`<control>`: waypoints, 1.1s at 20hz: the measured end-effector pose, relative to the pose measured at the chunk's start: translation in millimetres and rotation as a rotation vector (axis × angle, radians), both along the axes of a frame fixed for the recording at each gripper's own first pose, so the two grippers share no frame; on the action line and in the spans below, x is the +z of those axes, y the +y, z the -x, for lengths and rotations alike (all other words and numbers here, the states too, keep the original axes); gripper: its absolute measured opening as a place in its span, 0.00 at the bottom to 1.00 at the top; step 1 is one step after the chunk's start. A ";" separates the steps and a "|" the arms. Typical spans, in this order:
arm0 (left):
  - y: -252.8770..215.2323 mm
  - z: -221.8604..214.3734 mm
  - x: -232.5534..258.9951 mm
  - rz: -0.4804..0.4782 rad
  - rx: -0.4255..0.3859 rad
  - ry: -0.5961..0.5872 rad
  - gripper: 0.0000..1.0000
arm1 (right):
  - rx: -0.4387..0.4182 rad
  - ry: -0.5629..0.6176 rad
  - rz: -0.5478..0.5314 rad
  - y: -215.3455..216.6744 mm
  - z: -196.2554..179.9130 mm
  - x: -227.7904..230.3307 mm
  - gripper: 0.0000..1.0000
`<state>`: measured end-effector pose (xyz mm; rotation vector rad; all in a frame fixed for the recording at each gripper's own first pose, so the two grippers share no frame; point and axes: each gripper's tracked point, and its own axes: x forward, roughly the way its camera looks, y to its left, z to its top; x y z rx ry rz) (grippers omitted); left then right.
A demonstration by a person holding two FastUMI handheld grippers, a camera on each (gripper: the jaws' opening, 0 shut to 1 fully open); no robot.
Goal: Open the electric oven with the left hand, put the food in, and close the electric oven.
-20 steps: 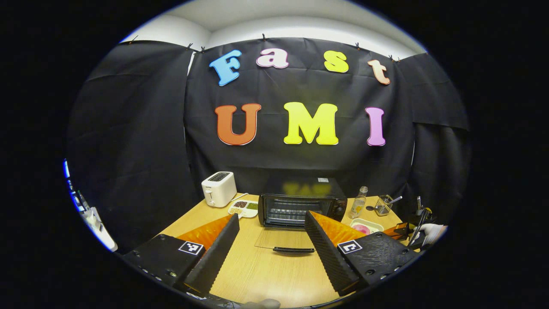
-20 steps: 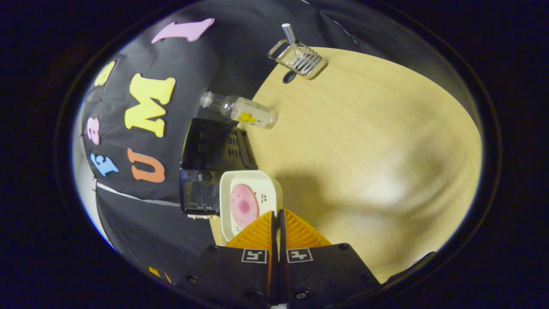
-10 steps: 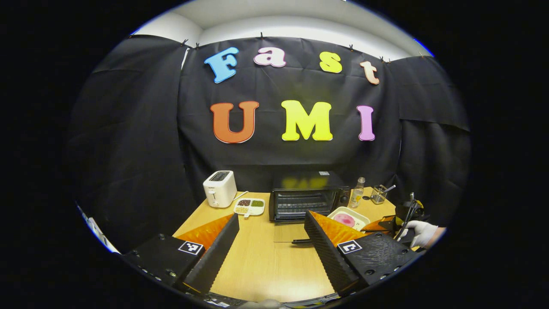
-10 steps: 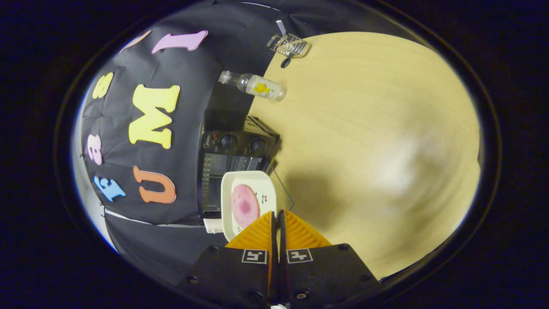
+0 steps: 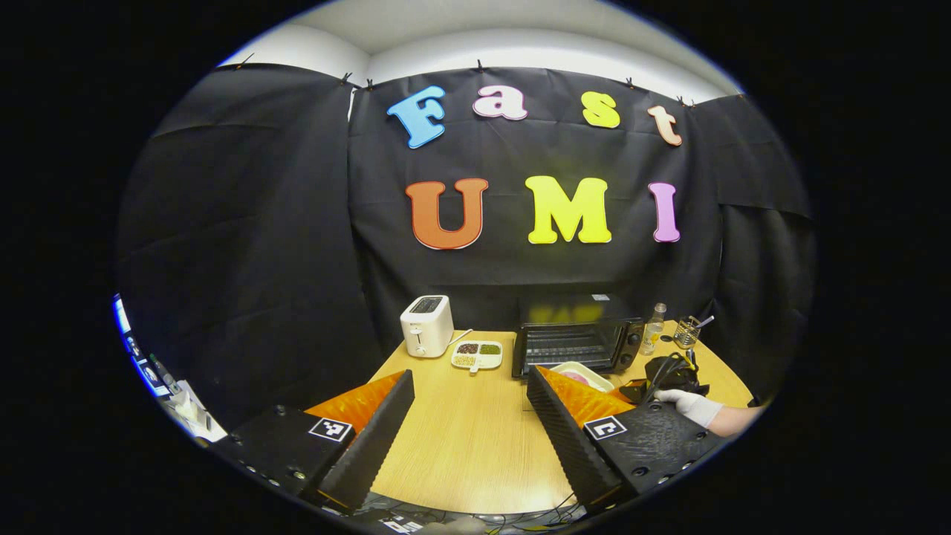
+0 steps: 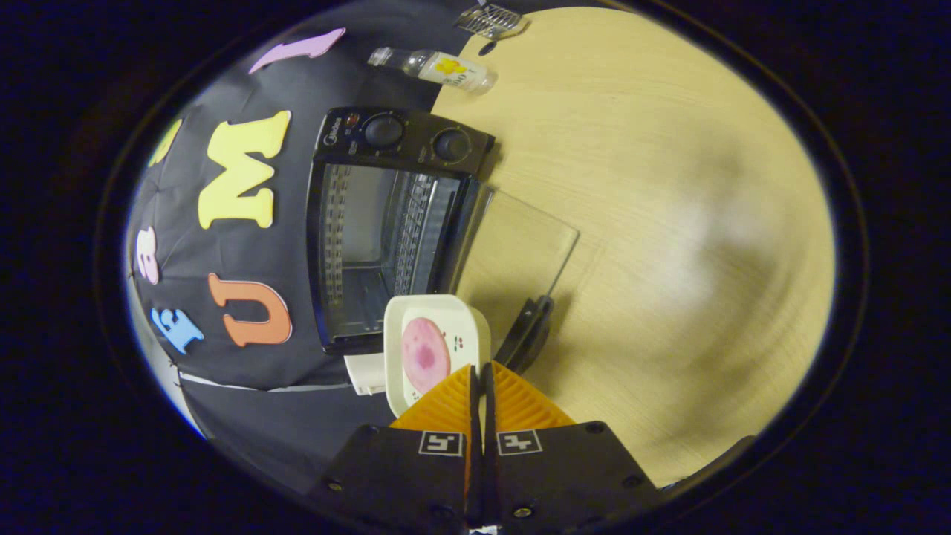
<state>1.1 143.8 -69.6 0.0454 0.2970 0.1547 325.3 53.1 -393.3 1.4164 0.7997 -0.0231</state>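
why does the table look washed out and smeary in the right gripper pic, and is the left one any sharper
Right gripper view: the table carries a soft pale glare patch and a blurred grain, while the oven and the plate stay crisp, with the plate's shadow falling beside the open door. Left gripper view: evenly lit, sharp, with fisheye bending at the edges.

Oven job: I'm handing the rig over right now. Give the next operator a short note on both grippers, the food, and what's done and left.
Left gripper: open, holding nothing, back from the oven.
Right gripper: shut on the rim of the food tray, which holds a pink slice, in front of the oven mouth.
Done: oven door is open, lying flat above the table.
Left: slide the tray inside, release, close the door.
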 end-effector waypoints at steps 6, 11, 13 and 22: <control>0.6 -10.8 3.5 -0.023 0.091 -0.009 0.98 | -0.011 0.002 0.021 -8.4 -64.4 -2.4 0.04; -7.8 -20.8 -2.8 -0.009 0.181 0.005 0.98 | -0.046 -0.034 0.063 -31.4 -120.2 -1.8 0.04; -13.2 -22.3 -7.0 -0.013 0.211 0.015 0.98 | -0.063 -0.068 0.091 -40.5 -141.2 -0.3 0.04; -21.9 -19.9 -13.2 -0.007 0.290 0.025 0.98 | -0.063 -0.179 0.019 -45.5 -172.0 1.2 0.12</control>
